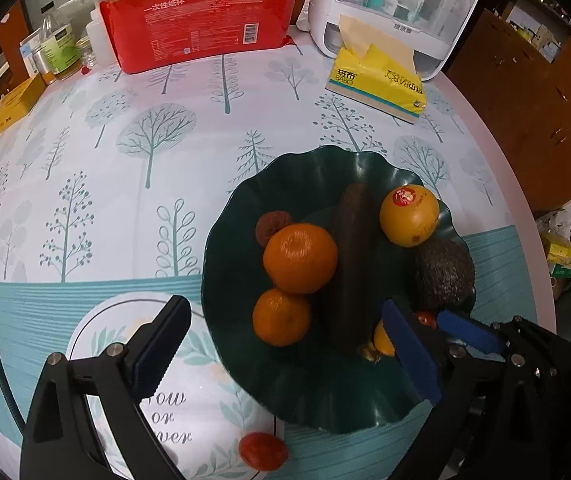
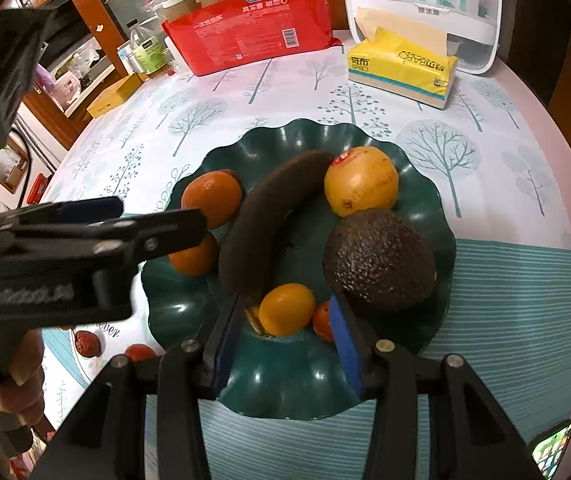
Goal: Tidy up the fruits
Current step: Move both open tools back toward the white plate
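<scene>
A dark green wavy plate (image 1: 285,392) (image 2: 281,376) holds two mandarins (image 1: 300,258), a blackened banana (image 1: 351,264) (image 2: 261,216), a yellow orange with a red sticker (image 1: 409,216) (image 2: 361,182), an avocado (image 1: 443,274) (image 2: 379,258), a small kumquat (image 2: 286,309) and a small red fruit (image 2: 322,322). My left gripper (image 1: 285,344) is open over the plate's near left rim. My right gripper (image 2: 285,354) is open, its pads either side of the kumquat, and it shows in the left wrist view (image 1: 441,332). A red fruit (image 1: 263,450) lies on the table near me.
At the back of the round table stand a red pack of paper cups (image 1: 201,20), a yellow tissue box (image 1: 377,80), a white organiser (image 1: 393,8) and bottles (image 1: 57,48). Two more red fruits (image 2: 87,344) lie on the cloth left of the plate. A phone (image 2: 553,450) lies near right.
</scene>
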`<state>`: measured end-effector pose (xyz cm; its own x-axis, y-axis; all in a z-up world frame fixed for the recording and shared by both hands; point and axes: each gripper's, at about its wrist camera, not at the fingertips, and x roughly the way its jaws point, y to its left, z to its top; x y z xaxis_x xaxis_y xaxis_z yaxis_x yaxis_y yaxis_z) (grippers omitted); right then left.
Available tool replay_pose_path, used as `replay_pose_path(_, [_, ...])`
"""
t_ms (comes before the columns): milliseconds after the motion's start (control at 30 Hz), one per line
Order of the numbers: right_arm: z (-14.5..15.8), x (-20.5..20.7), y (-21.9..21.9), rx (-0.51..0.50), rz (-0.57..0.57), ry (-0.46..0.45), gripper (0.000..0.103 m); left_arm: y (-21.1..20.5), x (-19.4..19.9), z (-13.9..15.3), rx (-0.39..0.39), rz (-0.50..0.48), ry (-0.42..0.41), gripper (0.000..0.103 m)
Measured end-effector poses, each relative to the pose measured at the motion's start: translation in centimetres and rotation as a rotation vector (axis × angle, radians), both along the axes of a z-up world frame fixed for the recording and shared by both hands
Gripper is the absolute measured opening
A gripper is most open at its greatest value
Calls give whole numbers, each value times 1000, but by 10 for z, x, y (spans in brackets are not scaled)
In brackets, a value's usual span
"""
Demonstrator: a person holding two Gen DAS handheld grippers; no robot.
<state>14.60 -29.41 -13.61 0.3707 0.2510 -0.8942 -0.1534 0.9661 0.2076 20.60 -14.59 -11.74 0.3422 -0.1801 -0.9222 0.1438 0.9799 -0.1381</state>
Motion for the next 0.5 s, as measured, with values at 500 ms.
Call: replay_pose_path(500, [22, -19, 3, -30, -39, -43, 45, 28, -48, 37, -36, 2, -72, 102])
